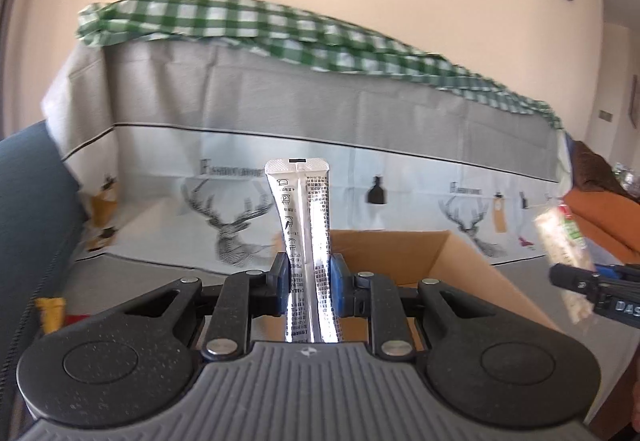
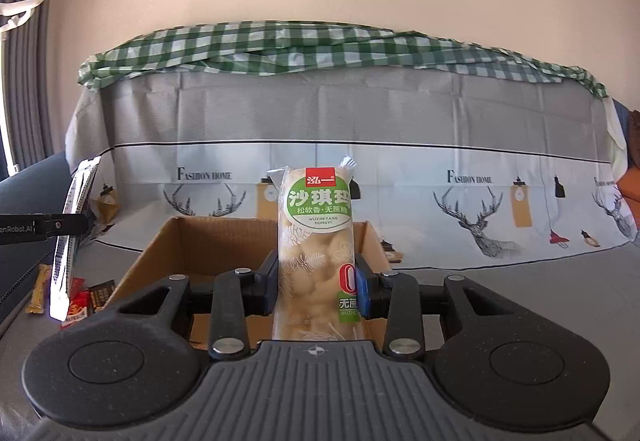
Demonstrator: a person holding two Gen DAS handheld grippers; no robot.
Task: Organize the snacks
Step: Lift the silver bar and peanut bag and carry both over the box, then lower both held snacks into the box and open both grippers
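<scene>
Beige wall behind, sofa draped in a grey deer-print cover [image 2: 320, 121] with a green checked cloth [image 2: 320, 45] along its back; grey seat surface in front holds an open cardboard box [image 2: 208, 241]. My left gripper [image 1: 308, 277] is pinched nearly closed on a silver foil stick packet [image 1: 302, 209], blue pads squeezing its lower half, packet standing upright with its long axis running away from the camera, sealed end on top. My right gripper [image 2: 316, 283] is closed partway on a wider clear pack of sachima [image 2: 316, 237], green round label up, also upright between the pads. Both snacks are off the surface and in hand. Box lies straight ahead of and below both grippers: in the left view its opening shows just behind the packet and runs off to the right; in the right view it sits dead centre behind the sachima. So I judge the right hand better lined up with the box, the left off its left edge and needing to shift right before letting go. A few loose snacks [image 2: 76, 299], red, brown and yellow wrappers, lie on the seat left of the box, outside it. Each gripper shows at the edge of the other's view, apart, not touching. Box floor looks mostly bare from what I can see; the near part is hidden.
</scene>
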